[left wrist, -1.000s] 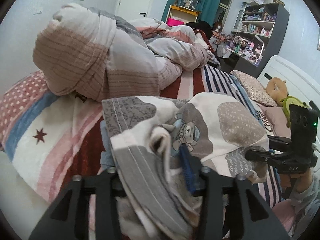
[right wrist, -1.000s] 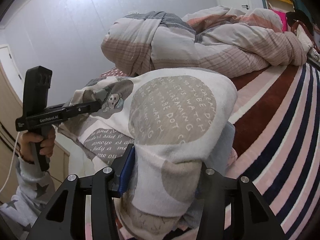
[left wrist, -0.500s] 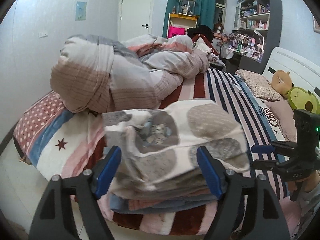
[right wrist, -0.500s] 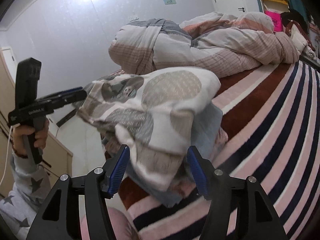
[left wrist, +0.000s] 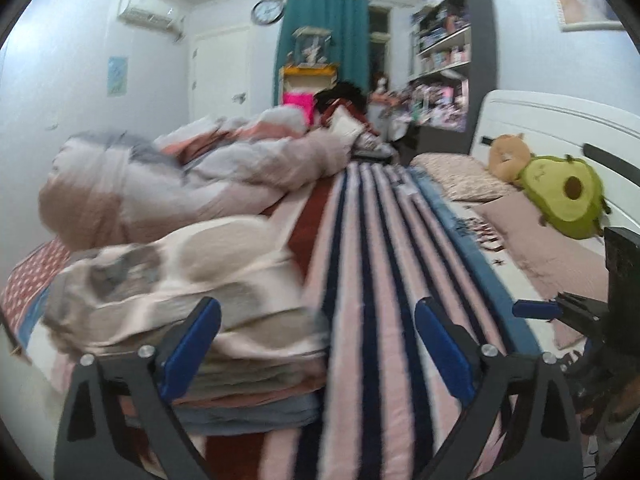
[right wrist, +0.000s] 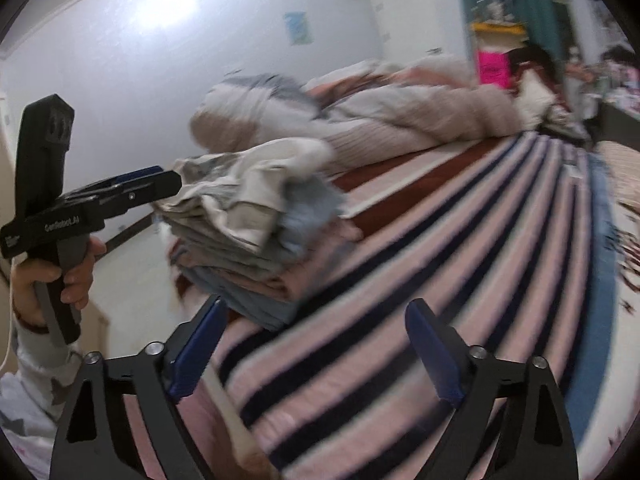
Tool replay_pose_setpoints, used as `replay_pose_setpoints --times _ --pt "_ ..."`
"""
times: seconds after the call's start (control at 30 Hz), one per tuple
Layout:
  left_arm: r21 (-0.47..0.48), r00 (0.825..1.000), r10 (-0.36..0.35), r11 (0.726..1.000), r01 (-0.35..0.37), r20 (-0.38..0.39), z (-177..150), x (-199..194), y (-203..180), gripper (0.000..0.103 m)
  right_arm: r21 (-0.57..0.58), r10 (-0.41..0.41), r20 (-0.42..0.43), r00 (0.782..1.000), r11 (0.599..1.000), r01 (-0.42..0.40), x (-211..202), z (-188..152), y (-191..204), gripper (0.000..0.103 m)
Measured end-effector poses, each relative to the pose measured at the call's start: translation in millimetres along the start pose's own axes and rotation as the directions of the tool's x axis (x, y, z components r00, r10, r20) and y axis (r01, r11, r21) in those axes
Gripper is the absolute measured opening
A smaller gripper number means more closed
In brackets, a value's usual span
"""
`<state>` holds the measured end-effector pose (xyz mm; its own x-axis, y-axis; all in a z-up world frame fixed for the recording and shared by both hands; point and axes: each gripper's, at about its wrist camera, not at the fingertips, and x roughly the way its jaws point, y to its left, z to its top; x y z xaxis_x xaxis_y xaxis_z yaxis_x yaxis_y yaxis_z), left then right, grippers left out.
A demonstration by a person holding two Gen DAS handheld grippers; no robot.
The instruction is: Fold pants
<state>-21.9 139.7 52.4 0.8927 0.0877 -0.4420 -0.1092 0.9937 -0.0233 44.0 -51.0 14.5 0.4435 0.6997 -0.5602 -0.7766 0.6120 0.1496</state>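
Note:
The folded patterned pants (left wrist: 188,280) lie on top of a stack of folded clothes (left wrist: 248,400) at the left of the striped bed. They also show in the right wrist view (right wrist: 248,184), on top of the same stack (right wrist: 256,280). My left gripper (left wrist: 316,348) is open and empty, to the right of the stack and pulled back from it. My right gripper (right wrist: 316,352) is open and empty, over the striped blanket (right wrist: 440,280). The left gripper also shows in the right wrist view (right wrist: 160,180), beside the pants. The frames are motion-blurred.
A bunched duvet (left wrist: 192,184) lies behind the stack. Pillows (left wrist: 460,176) and an avocado plush toy (left wrist: 564,196) sit at the headboard on the right. Shelves (left wrist: 448,60) and a teal curtain (left wrist: 324,40) stand at the far wall.
Both grippers opened and let go of the folded pants, then drew back and swung right. The pants now rest on the stack.

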Motion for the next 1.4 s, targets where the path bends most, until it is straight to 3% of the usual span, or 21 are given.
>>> replay_pose_setpoints --times 0.1,0.27,0.5,0.67,0.7,0.8,1.4 --pt "0.043 0.996 -0.045 0.998 0.042 0.08 -4.0 4.7 -36.9 0.1 0.004 -0.127 0.052 0.991 0.992 0.127 -30.2 -20.9 -13.4 0.094" --pt "0.072 0.989 -0.09 0.994 0.082 0.121 -7.6 23.8 -64.8 0.1 0.091 -0.339 0.128 0.932 0.94 0.329 -66.2 -47.7 -35.1 0.098" --pt "0.062 0.981 -0.138 0.989 0.131 0.138 -16.9 43.0 -66.8 0.101 0.169 -0.483 0.193 0.854 0.874 0.455 -84.1 -61.0 -43.3 0.102" --pt "0.058 0.982 -0.13 0.991 0.123 0.137 -23.2 55.0 -62.0 0.102 0.196 -0.553 0.209 0.806 0.832 0.519 -88.2 -63.3 -41.7 0.102" --pt "0.054 0.983 -0.131 0.991 0.124 0.132 -23.8 57.2 -61.2 0.102 0.197 -0.558 0.211 0.803 0.829 0.524 -88.2 -62.6 -41.5 0.102" --pt "0.051 0.984 -0.124 0.992 0.118 0.125 -25.5 60.5 -59.2 0.102 0.191 -0.528 0.215 0.822 0.848 0.495 -88.9 -63.8 -45.2 0.102" --pt "0.038 0.987 -0.092 0.995 0.087 0.134 -36.4 57.4 -66.0 0.102 0.181 -0.502 0.215 0.838 0.863 0.471 -86.4 -66.6 -44.9 0.102"
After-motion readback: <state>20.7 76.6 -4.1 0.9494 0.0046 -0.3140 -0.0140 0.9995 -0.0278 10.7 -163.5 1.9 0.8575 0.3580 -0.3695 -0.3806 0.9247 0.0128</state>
